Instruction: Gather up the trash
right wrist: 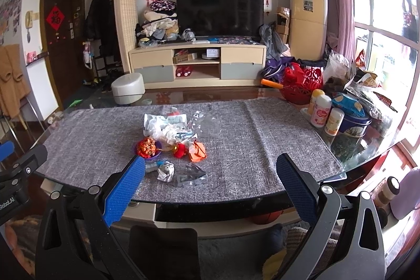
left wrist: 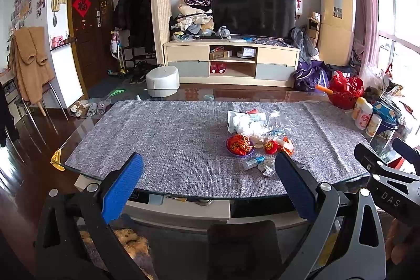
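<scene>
Trash (right wrist: 172,143) lies heaped mid-table on the grey cloth (right wrist: 236,138) — wrappers, crumpled paper, a small bottle. Both the left gripper (left wrist: 208,176) and right gripper (right wrist: 210,175) hang wide, empty, short of the table — collecting hasn't started; next, reach for the nearest scrap.

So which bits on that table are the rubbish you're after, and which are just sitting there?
Part of the job:
- white wrappers
- clear plastic bag
- crumpled red wrapper in the purple dish
- orange scrap
- paper ball
- both open claws, left claw and right claw

Just lying about:
- red basket
- white bottles
- blue tin
- grey cloth
</scene>
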`<state>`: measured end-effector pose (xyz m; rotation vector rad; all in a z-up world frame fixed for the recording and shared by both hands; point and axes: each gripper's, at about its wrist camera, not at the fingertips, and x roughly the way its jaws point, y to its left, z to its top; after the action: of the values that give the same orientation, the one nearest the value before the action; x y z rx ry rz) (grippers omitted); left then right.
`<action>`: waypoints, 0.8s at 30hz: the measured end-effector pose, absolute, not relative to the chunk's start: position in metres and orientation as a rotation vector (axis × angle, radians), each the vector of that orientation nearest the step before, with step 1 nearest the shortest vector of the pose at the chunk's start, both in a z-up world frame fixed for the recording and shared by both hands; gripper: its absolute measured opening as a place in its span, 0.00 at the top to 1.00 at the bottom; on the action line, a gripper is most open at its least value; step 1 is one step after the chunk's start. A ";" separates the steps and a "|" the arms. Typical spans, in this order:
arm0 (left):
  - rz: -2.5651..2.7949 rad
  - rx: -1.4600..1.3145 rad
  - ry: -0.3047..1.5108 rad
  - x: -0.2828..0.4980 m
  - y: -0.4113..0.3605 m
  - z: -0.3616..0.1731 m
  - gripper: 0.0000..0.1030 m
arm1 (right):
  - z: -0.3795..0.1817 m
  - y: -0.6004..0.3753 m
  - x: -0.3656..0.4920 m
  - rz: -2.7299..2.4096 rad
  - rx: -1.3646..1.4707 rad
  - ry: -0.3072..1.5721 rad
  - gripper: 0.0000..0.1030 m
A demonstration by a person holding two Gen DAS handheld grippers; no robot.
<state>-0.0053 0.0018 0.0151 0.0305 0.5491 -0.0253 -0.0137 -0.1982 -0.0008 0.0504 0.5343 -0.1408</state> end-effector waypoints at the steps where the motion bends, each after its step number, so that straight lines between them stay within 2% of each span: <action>1: -0.025 0.031 0.548 -0.005 0.002 0.015 0.08 | -0.001 -0.198 -0.014 -0.140 0.050 0.534 0.03; 24: -0.018 0.028 0.556 -0.001 0.005 0.018 0.08 | -0.005 -0.210 -0.010 -0.109 0.114 0.506 0.03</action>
<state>-0.0011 0.0049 0.0183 0.0279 0.5562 -0.0180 -0.0101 -0.2099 -0.0050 0.1136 0.5059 -0.1088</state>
